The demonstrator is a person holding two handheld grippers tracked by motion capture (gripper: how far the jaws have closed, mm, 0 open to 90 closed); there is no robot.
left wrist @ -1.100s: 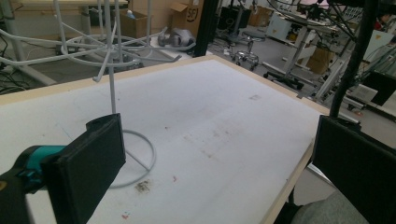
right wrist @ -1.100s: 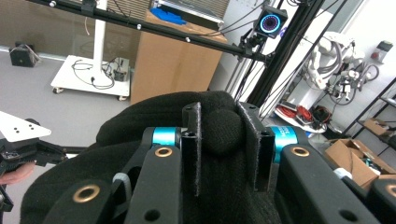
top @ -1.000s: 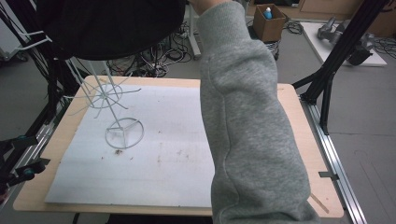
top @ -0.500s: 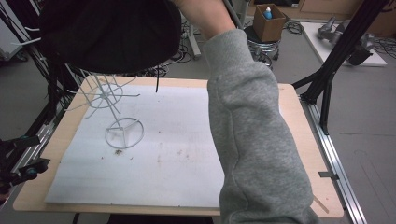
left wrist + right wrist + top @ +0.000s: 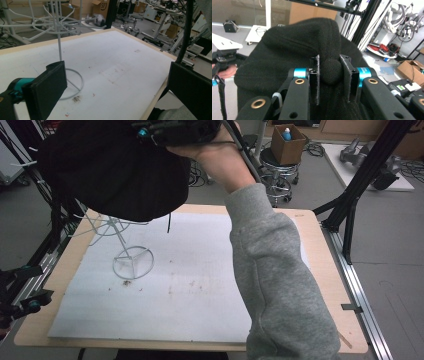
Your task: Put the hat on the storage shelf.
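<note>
Jaws on our right gripper [image 5: 329, 72] are clamped on a rounded fold of the black hat [image 5: 294, 55]; right gripper view shows the fold pinched between both pads, touching each; rest of the hat bulges up and away toward 12 o'clock and drapes down past the jaws at 6; jaws on our left gripper [image 5: 117, 92] stand wide apart, nothing between them; left gripper view has one black pad at 8 o'clock, the other at 4 o'clock, bare table between.

High view: we hold the hat [image 5: 110, 170] up in the air at about 10 o'clock from the table's centre, above the far left corner; right hand [image 5: 215, 160] and gripper [image 5: 175, 130] sit at the top of it, grey sleeve [image 5: 280, 285] running down to 5 o'clock; hat hangs over the upper arms of the white wire stand [image 5: 127, 255], covering part of them; we cannot tell whether cloth touches wire.

Stand's ring base rests on the white foam sheet [image 5: 200, 295], at 9 o'clock from the sheet's centre, pole upright; in the left gripper view the stand [image 5: 60, 37] is just beyond the left pad, ring base near it, hooks spreading at 11 o'clock; sheet lies on the wooden table [image 5: 325, 245]; a few small brown stains on the sheet near the base.
</note>
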